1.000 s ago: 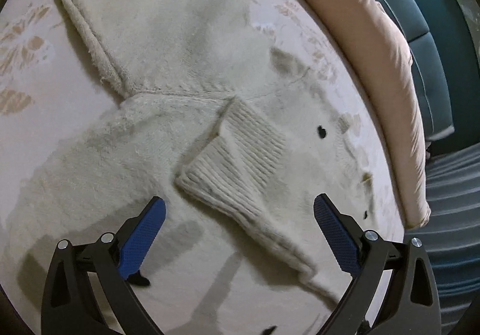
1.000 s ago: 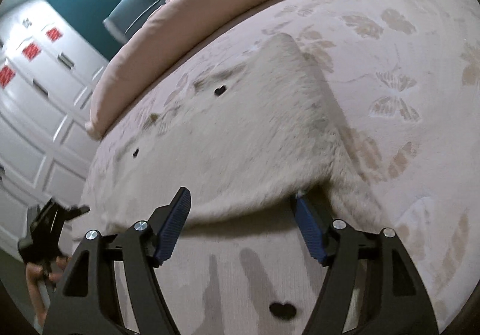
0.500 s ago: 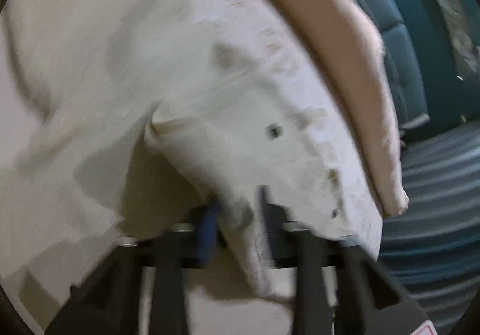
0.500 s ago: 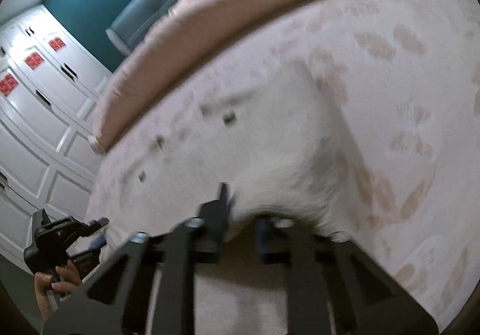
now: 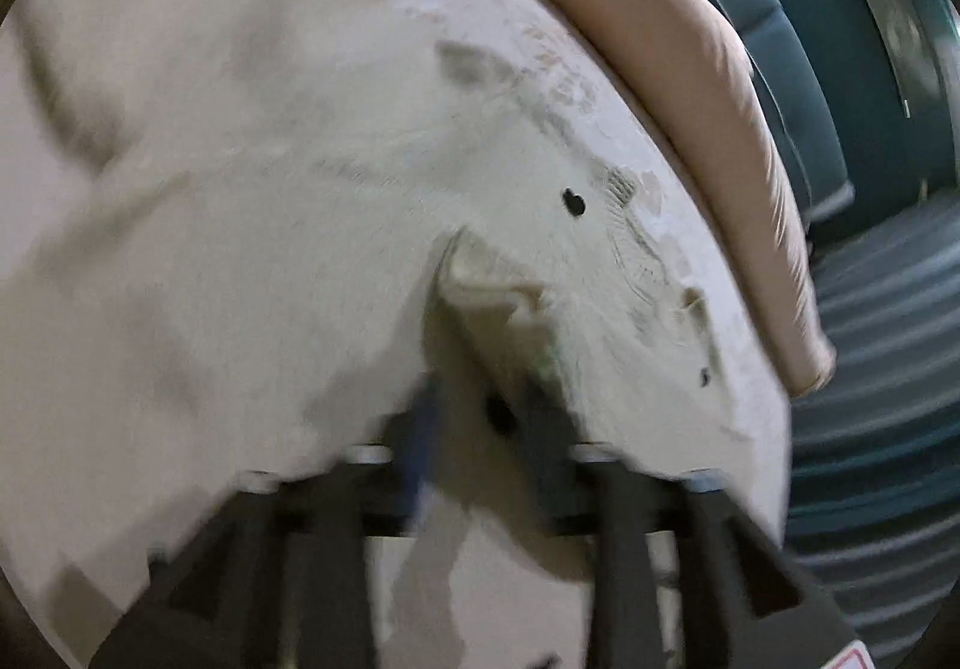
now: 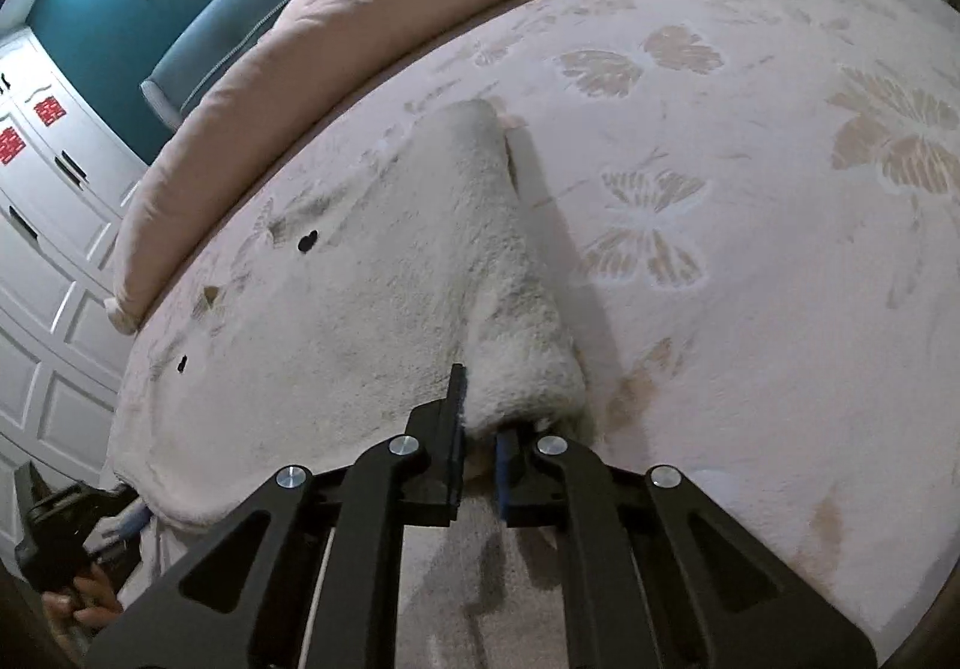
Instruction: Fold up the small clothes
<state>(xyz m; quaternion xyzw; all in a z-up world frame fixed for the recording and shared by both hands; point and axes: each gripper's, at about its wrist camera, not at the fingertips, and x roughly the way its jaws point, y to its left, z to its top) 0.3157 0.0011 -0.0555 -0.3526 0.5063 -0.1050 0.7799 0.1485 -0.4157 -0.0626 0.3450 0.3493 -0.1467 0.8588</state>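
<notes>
Garment: a fuzzy cream sweater (image 6: 384, 297) lies spread on the bedspread (image 6: 750, 189), its near hem raised at two points.
Right gripper (image 6: 480, 447): jaws pinched tight on the hem's right corner, a fold of knit bunched above the pads.
Left gripper (image 5: 480, 429): blurred; its jaws are opening, with a ridge of the sweater (image 5: 270, 249) between them (whether the pads still press I cannot tell).
Step in hand: likely carrying the hem up and over toward the collar end near the pink bolster (image 6: 312, 39).
Doing it well: the left grip probably needs re-closing first, or that side will sag; then both hands should rise level and travel together, so the fold line comes straight.
Watch: thick knit slips easily (bite deeper, not just fluff).
</notes>
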